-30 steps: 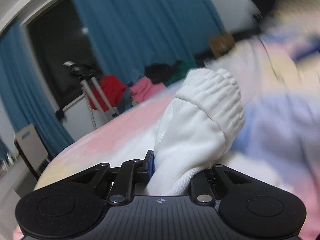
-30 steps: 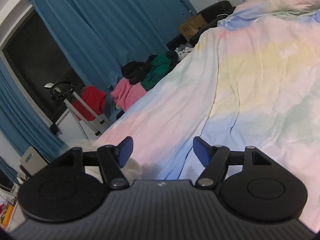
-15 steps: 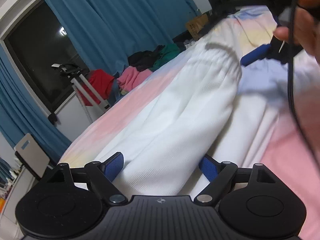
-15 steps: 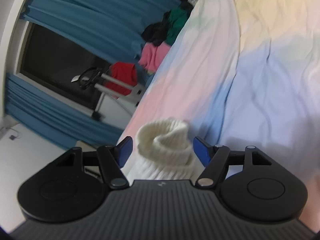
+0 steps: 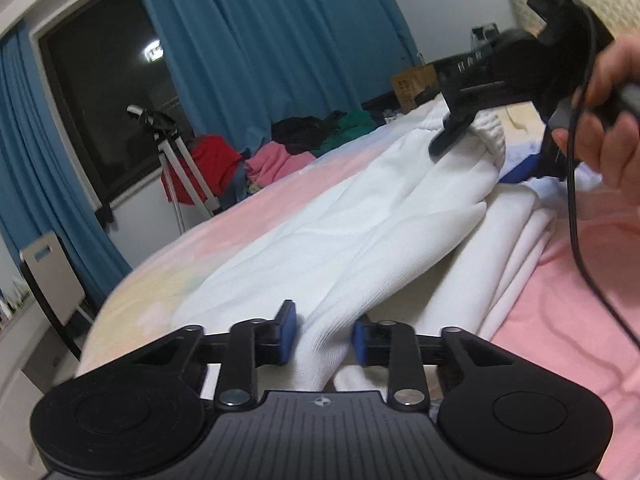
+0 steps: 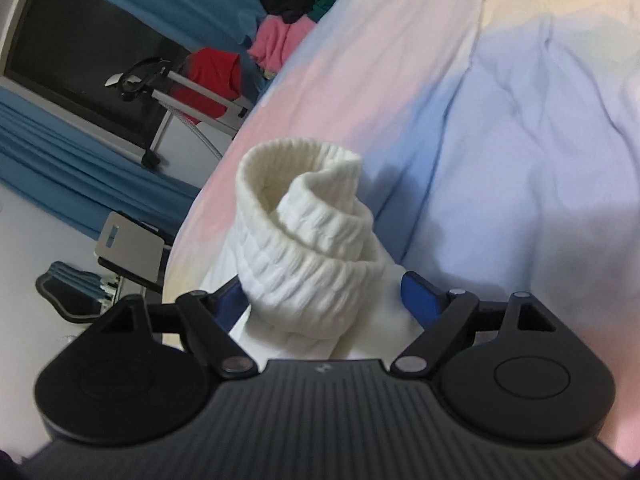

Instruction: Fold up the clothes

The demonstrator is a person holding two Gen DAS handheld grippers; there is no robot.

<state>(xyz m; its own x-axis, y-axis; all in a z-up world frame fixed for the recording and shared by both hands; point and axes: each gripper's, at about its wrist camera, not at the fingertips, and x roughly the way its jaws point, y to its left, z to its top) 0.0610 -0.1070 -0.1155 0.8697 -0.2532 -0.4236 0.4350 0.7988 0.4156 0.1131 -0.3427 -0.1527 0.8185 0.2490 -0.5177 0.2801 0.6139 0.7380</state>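
Left gripper (image 5: 323, 330) pinched a fold of the white garment (image 5: 360, 232), which lay stretched across the pastel bedspread (image 6: 520, 128). Right gripper (image 6: 320, 294), jaws spread, straddled the garment's ribbed cuff (image 6: 304, 240) without clamping it.

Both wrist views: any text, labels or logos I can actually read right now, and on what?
Cardboard box: dark print on its side, too blurred to read.
Right gripper: pale marks on its body, smeared, unreadable.
Left gripper: small round emblem on its body, no words.
Nothing else readable.
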